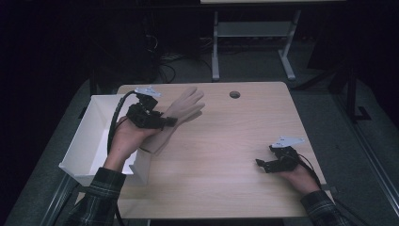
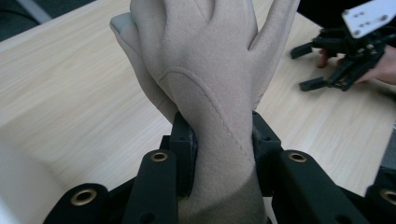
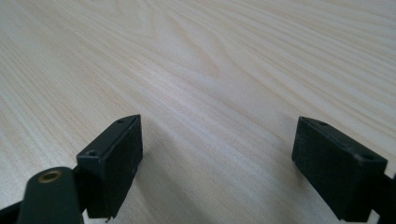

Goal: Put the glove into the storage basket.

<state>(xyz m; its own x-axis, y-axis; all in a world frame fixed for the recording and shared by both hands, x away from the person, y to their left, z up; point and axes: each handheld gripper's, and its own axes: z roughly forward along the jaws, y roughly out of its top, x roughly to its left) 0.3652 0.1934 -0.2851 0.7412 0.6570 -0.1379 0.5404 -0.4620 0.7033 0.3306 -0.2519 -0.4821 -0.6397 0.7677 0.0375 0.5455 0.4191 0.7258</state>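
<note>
Where the high view looks down on the wooden table (image 1: 221,155), a white bin (image 1: 89,141) hangs at its left edge, a round hole (image 1: 235,94) sits near the far edge, and a metal frame (image 1: 254,33) stands on the dark floor beyond. The left gripper (image 1: 162,121) holds the beige glove (image 1: 183,110) just right of the bin. The right gripper (image 1: 263,165) rests near right.

In the left gripper view, both jaws pinch the glove's wrist; nothing blocks it.

In the right gripper view, the jaws stand spread above bare wood.
</note>
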